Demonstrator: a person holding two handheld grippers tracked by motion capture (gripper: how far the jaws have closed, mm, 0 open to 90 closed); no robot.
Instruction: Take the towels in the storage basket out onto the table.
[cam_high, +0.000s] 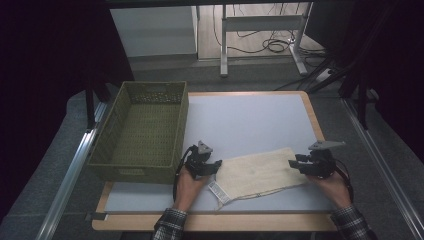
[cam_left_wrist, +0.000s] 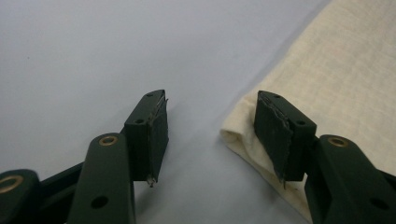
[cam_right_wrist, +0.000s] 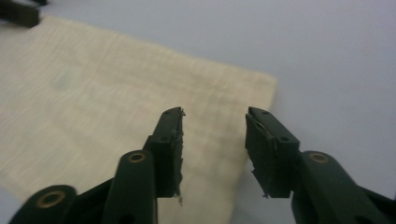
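A cream cloth (cam_high: 260, 172) lies folded flat on the pale mat (cam_high: 250, 115), with a white label (cam_high: 218, 192) at its near left corner. My left gripper (cam_high: 216, 166) stands open at the cloth's left end. In the left gripper view the cloth's rolled corner (cam_left_wrist: 243, 135) lies beside one jaw and bare mat shows in the gap of the gripper (cam_left_wrist: 210, 114). My right gripper (cam_high: 296, 163) is open at the cloth's right end. In the right gripper view, its open gripper (cam_right_wrist: 215, 123) hovers over the cloth (cam_right_wrist: 93, 93) near its far corner, and nothing is pinched.
A green woven basket (cam_high: 135, 172) stands on the table's left side, close to my left hand. The table's wooden rim (cam_high: 312, 115) frames the mat. Beyond the table are metal rails, a desk frame and cables on the floor.
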